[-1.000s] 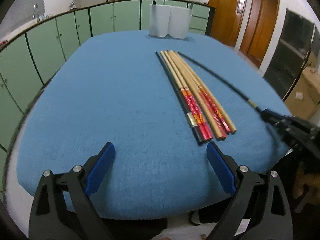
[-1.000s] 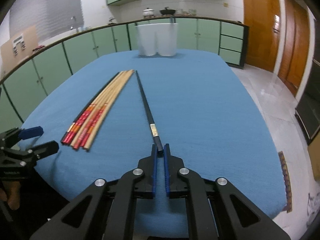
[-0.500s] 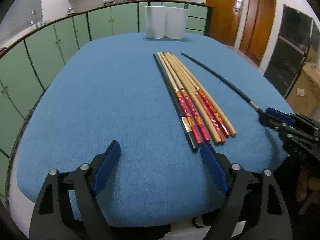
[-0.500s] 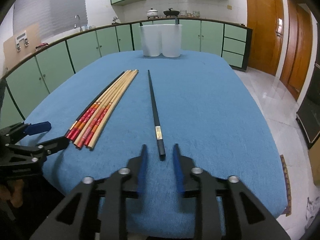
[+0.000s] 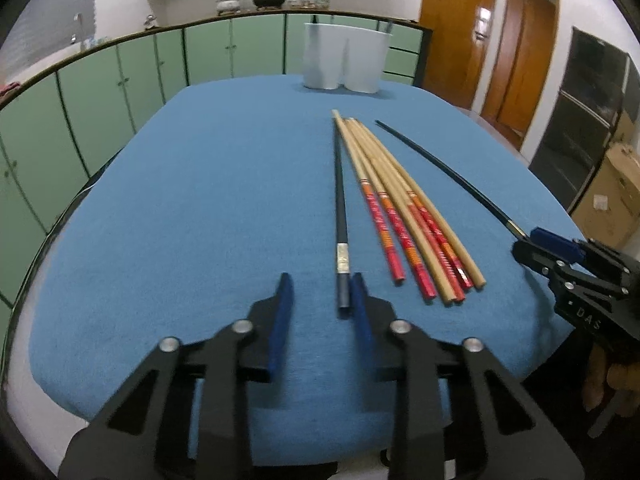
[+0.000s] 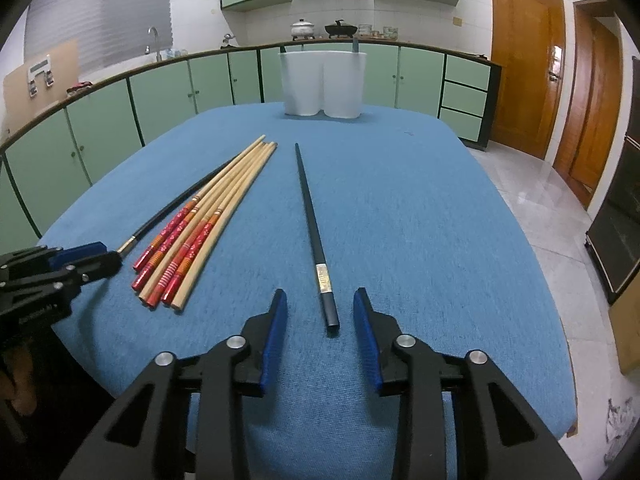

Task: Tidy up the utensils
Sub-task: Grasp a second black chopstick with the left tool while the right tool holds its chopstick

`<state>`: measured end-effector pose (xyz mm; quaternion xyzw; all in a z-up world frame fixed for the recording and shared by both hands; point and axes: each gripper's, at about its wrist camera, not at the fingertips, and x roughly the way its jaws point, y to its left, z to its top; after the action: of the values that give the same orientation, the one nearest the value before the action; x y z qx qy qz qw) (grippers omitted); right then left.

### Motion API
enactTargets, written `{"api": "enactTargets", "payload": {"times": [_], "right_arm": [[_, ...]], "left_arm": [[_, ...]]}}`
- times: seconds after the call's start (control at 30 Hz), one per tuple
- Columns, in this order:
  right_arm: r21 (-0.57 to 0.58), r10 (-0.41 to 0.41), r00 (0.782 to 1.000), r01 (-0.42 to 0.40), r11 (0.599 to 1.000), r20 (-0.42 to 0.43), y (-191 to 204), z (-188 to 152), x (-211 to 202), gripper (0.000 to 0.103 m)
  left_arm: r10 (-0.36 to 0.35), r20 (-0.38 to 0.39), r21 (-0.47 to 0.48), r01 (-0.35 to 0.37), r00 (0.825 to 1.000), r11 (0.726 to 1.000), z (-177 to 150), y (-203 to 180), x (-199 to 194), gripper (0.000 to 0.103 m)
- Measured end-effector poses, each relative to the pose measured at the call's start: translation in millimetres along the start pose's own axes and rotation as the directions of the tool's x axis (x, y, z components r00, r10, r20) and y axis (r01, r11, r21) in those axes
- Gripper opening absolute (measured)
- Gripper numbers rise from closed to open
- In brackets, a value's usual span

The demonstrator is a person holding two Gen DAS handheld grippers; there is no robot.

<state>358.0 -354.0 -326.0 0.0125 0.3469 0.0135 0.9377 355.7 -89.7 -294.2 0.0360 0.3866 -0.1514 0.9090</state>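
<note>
Each gripper lines up on its own black chopstick, near the table's front edge.

Left gripper [image 5: 318, 294] is closing around one black chopstick [image 5: 340, 216]; right gripper [image 6: 319, 311] narrows around the other [image 6: 314, 224], neither pinched yet, both handle-first for lifting toward the holder [image 6: 324, 82].

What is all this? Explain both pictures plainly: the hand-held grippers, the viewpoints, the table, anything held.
No robot: a person holds a hand-held gripper in each hand, each with a camera looking forward between its jaws. One picture is from the left hand-held gripper, the other from the right hand-held gripper. On the blue cloth-covered table lie a bundle of wooden chopsticks with red-orange ends, a left black chopstick, a right black chopstick and, farthest, a white two-pocket holder. Both sets of jaws are closing, each around one black chopstick; neither is gripped yet.
</note>
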Motion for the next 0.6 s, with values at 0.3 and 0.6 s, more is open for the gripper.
{"api": "enactTargets", "payload": {"times": [0.3, 0.6], "right_arm": [[0.053, -0.088, 0.996, 0.088, 0.995, -0.005, -4.8, -2.4, -3.7, 0.009], [0.007, -0.048, 0.999, 0.048, 0.999, 0.002, 1.9, -9.0, -10.4, 0.010]], "left_arm": [[0.068, 0.004, -0.030, -0.068, 0.998, 0.997, 1.3, 14.9, -3.2, 0.018], [-0.041, 0.003, 0.074, 0.041, 0.999, 0.996, 8.3, 16.4, 5.6, 0.034]]}}
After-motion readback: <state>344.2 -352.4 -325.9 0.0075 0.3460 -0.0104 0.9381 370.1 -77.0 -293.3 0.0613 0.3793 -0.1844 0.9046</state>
